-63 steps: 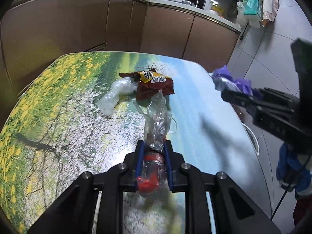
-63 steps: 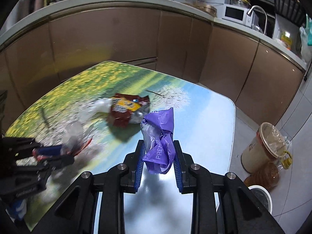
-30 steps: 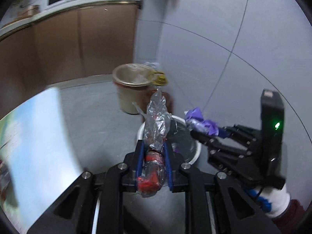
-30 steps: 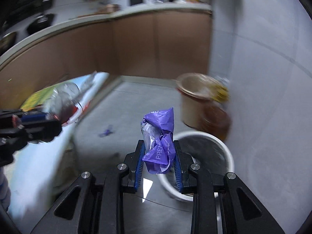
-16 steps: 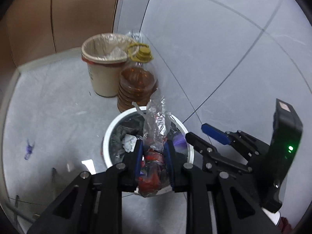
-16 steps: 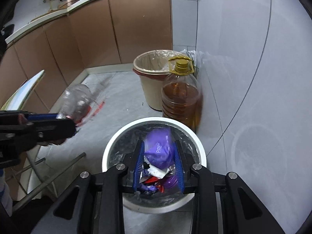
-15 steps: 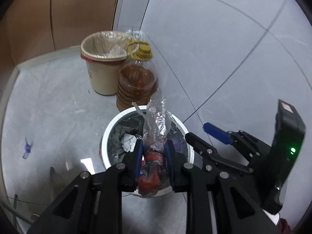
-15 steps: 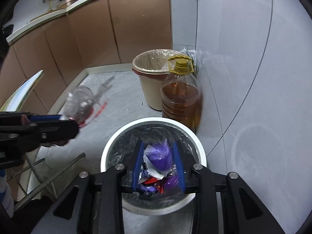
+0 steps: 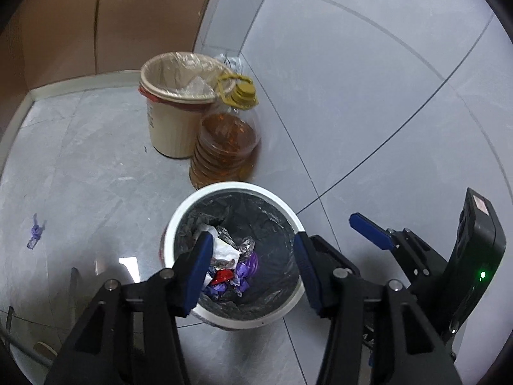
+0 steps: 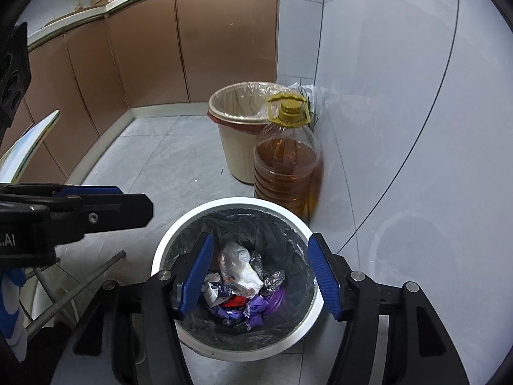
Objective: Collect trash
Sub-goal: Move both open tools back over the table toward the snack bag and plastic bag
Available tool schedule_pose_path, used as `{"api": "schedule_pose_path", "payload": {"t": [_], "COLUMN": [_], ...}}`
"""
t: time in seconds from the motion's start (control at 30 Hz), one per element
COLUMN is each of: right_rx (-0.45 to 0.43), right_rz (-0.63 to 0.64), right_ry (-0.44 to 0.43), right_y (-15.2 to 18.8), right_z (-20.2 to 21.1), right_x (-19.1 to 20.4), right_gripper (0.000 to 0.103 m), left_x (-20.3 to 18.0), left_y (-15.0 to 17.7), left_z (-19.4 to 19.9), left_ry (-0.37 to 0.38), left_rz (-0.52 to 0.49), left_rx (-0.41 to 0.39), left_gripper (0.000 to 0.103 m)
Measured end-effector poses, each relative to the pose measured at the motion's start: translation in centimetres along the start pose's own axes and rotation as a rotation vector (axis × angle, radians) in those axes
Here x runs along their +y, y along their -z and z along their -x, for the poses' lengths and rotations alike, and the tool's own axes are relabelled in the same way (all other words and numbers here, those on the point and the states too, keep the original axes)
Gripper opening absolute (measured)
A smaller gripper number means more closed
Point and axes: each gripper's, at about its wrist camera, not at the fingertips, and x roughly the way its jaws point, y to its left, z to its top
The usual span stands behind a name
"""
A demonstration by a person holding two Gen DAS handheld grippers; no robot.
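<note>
- Trash: I count one mixed heap of wrappers, inside the white bin.
- Left gripper, right gripper: both above bin, jaws just opened, nothing between them.
- Beyond bin: one oil jug, one beige bin; grey tiled floor, kitchen cabinets.

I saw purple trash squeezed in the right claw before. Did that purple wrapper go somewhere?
Yes. The purple wrapper dropped down from the right gripper, whose jaws have just been opening, into the white bin. Nothing sits between them now.
</note>
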Motion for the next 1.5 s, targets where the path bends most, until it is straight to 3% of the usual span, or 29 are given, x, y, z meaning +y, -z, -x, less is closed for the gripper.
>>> {"api": "schedule_pose_path", "payload": {"t": [0.03, 0.1, 0.3, 0.5, 0.7, 0.93, 1.27, 1.5], "right_rx": [-0.008, -0.034, -0.121, -0.185, -0.248, -0.313, -0.33, -0.321], "right_rz": [0.003, 0.008, 0.038, 0.096, 0.194, 0.266, 0.35, 0.394], "right_ry": [0.0, 0.003, -0.027, -0.083, -0.141, -0.263, -0.377, -0.42], "right_y": [-0.1, -0.2, -0.3, 0.3, 1.4, 2.4, 3.6, 5.1], "right_z": [0.5, 1.9, 7.0, 12.5, 17.9, 23.1, 26.6, 28.5], "right_x": [0.2, 0.6, 3.1, 6.8, 11.5, 16.6, 21.9, 24.4], "right_gripper": [0.063, 0.078, 0.087, 0.095, 0.095, 0.095, 0.095, 0.095], "left_x": [0.1, 0.2, 1.1, 2.1, 3.2, 5.4, 9.6, 9.7], "left_y": [0.2, 0.6, 2.1, 5.6, 9.8, 15.6, 23.4, 27.5], "left_z": [1.1, 3.1, 9.7, 17.1, 23.1, 29.7, 37.5, 40.0], "left_ry": [-0.008, -0.027, -0.082, -0.148, -0.249, -0.395, -0.55, -0.613], "left_rz": [-0.001, 0.002, 0.024, 0.013, -0.011, 0.027, 0.199, 0.24], "left_rx": [-0.021, -0.055, -0.162, -0.274, -0.322, -0.388, -0.496, -0.53], "left_gripper": [0.05, 0.05, 0.05, 0.05, 0.05, 0.05, 0.05, 0.05]}}
